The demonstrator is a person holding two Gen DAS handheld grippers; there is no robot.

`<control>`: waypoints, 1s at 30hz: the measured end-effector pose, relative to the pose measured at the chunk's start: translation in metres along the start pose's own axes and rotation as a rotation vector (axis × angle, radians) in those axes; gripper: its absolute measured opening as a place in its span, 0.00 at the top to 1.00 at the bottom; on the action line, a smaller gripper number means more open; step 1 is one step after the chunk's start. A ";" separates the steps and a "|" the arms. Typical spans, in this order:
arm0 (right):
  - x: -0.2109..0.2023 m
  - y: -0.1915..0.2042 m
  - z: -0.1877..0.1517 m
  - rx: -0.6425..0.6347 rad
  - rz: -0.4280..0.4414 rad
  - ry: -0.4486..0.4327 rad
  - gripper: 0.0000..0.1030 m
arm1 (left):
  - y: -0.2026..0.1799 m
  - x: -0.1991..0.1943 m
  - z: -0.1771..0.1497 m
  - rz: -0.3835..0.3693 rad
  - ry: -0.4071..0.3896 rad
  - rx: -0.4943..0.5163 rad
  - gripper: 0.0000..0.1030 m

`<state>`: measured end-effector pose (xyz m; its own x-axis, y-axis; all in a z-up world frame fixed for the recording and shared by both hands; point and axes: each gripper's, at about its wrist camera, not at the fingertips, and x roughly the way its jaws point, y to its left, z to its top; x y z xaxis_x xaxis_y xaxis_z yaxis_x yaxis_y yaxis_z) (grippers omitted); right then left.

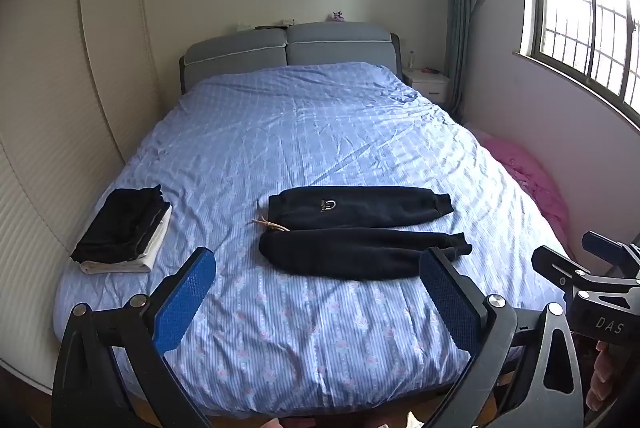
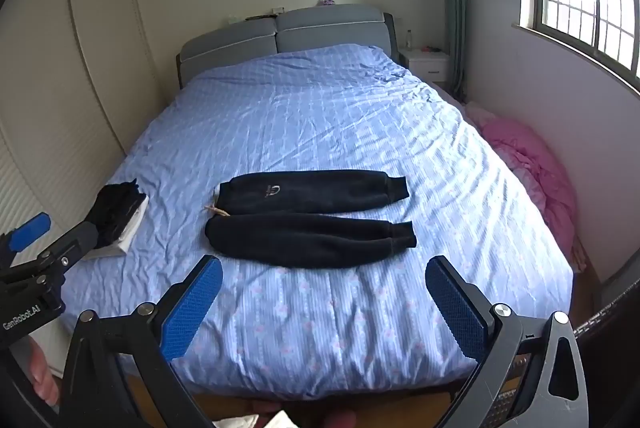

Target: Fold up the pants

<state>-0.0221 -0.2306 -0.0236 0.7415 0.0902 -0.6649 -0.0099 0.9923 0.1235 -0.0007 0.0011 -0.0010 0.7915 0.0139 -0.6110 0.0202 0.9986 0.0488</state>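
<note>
A pair of dark navy fleece pants (image 1: 360,232) lies flat on the bed with the light blue striped cover (image 1: 320,131), near its foot end, with both legs stretched side by side toward the right and a tan drawstring at the waist. The left gripper (image 1: 316,292) and the right gripper (image 2: 324,296) hover above the foot edge, their jaws spread wide and holding nothing. A stack of folded dark and white clothes (image 1: 124,232) rests at the bed's left edge.
</note>
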 end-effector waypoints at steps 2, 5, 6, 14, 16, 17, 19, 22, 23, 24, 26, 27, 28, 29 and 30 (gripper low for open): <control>-0.001 0.000 0.000 -0.007 -0.011 -0.002 0.00 | 0.000 0.000 -0.002 0.004 0.001 -0.005 0.00; -0.003 0.001 -0.002 -0.009 -0.012 -0.004 0.00 | 0.005 0.007 0.000 -0.017 0.036 -0.011 0.00; -0.005 0.001 -0.003 -0.010 -0.011 -0.005 0.00 | 0.006 0.009 0.000 -0.022 0.039 -0.012 0.00; -0.004 0.000 -0.002 -0.003 -0.002 0.018 0.00 | 0.006 0.001 -0.002 -0.027 0.043 -0.041 0.00; -0.003 0.001 -0.002 -0.003 -0.002 0.018 0.00 | 0.006 0.002 -0.005 -0.029 0.043 -0.054 0.00; -0.003 0.001 0.001 -0.002 -0.004 0.020 0.00 | 0.006 0.003 -0.005 -0.029 0.051 -0.055 0.00; -0.001 0.001 0.001 -0.004 -0.002 0.023 0.00 | 0.006 0.005 -0.003 -0.038 0.063 -0.057 0.00; 0.000 0.002 0.001 -0.004 -0.003 0.024 0.00 | 0.006 0.005 -0.002 -0.037 0.070 -0.061 0.00; 0.000 0.002 0.001 -0.003 -0.002 0.024 0.00 | 0.005 0.006 -0.002 -0.034 0.070 -0.059 0.00; 0.000 0.001 0.001 -0.002 -0.001 0.023 0.00 | 0.004 0.006 -0.002 -0.031 0.069 -0.056 0.00; 0.000 0.001 0.001 0.002 -0.001 0.023 0.00 | 0.003 0.006 -0.002 -0.029 0.071 -0.052 0.00; 0.000 0.000 0.002 0.003 0.003 0.025 0.00 | 0.003 0.007 -0.002 -0.029 0.073 -0.054 0.00; 0.001 0.000 0.002 0.004 0.004 0.025 0.00 | 0.002 0.007 -0.002 -0.029 0.075 -0.055 0.00; 0.000 -0.002 0.002 0.005 0.005 0.026 0.00 | 0.003 0.007 -0.002 -0.031 0.076 -0.057 0.00; 0.000 -0.002 0.002 0.005 0.005 0.025 0.00 | 0.003 0.007 -0.003 -0.032 0.077 -0.058 0.00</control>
<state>-0.0204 -0.2328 -0.0225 0.7241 0.0976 -0.6828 -0.0104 0.9914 0.1306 0.0036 0.0043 -0.0075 0.7418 -0.0162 -0.6704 0.0070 0.9998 -0.0164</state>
